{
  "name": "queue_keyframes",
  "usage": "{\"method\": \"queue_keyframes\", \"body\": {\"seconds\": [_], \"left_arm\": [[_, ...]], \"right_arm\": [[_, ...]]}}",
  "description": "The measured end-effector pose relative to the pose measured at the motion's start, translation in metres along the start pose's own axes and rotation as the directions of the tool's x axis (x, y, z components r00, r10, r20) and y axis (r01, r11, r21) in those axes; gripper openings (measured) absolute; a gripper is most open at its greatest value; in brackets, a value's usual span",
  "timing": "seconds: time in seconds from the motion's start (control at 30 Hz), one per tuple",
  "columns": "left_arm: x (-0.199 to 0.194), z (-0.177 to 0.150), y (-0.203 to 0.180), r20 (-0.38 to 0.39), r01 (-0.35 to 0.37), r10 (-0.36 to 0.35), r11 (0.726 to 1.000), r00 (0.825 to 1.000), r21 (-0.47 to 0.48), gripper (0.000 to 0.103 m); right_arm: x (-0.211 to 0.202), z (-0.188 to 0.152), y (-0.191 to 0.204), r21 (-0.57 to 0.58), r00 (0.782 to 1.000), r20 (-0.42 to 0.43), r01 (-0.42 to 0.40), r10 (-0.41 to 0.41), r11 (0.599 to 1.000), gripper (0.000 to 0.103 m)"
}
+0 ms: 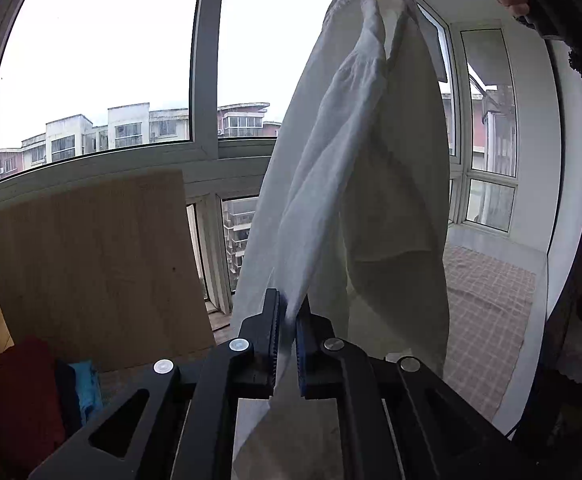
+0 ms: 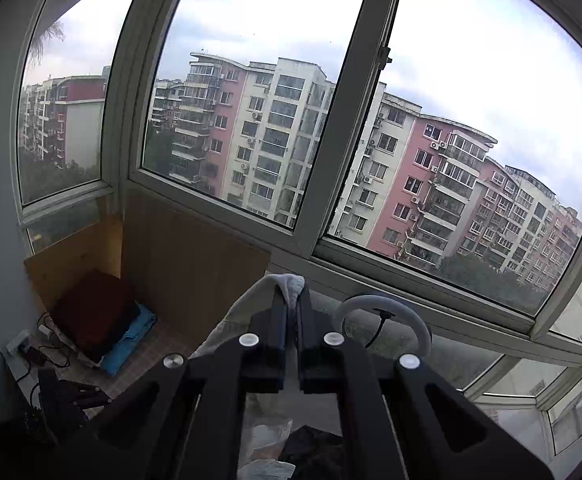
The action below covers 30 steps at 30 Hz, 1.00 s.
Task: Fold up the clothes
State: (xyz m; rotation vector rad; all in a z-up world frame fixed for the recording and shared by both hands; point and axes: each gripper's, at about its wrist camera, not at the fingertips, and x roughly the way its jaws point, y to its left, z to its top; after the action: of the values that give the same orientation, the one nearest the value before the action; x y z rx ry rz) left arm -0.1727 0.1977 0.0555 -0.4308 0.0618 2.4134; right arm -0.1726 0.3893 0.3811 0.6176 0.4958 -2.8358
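Shirt (image 1: 355, 168) hangs in the air before the window (image 1: 91, 60), clear of the clothes pile (image 2: 107, 320) below. My left gripper (image 1: 289, 312) clamps its lower edge; right gripper (image 2: 293, 294) clamps another edge. Best to spread both grips level, pulling the cloth taut before laying it down.

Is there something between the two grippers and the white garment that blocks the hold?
No. The left gripper already pinches the white garment, and the right gripper is shut on another part of the cloth. Nothing visible lies between.
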Motion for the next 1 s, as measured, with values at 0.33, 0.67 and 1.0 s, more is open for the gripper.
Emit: {"method": "queue_keyframes", "body": {"seconds": [0.33,0.67,1.0], "left_arm": [[0.011,0.006,-0.018,0.02,0.121,-0.12,0.992,0.993,-0.047,0.038],[0.024,-0.023,-0.044,-0.04,0.096,-0.104,0.981,0.994,-0.169,0.037],[0.075,0.006,-0.04,0.007,0.248,-0.254,0.936,0.967,-0.249,0.0]], "right_arm": [[0.01,0.014,0.023,-0.025,0.999,-0.031,0.035,-0.035,0.999,0.004],[0.017,0.015,0.014,-0.056,1.0,-0.008,-0.002,0.001,0.998,0.004],[0.021,0.003,-0.005,-0.076,0.998,0.015,-0.057,0.059,0.995,0.004]]}}
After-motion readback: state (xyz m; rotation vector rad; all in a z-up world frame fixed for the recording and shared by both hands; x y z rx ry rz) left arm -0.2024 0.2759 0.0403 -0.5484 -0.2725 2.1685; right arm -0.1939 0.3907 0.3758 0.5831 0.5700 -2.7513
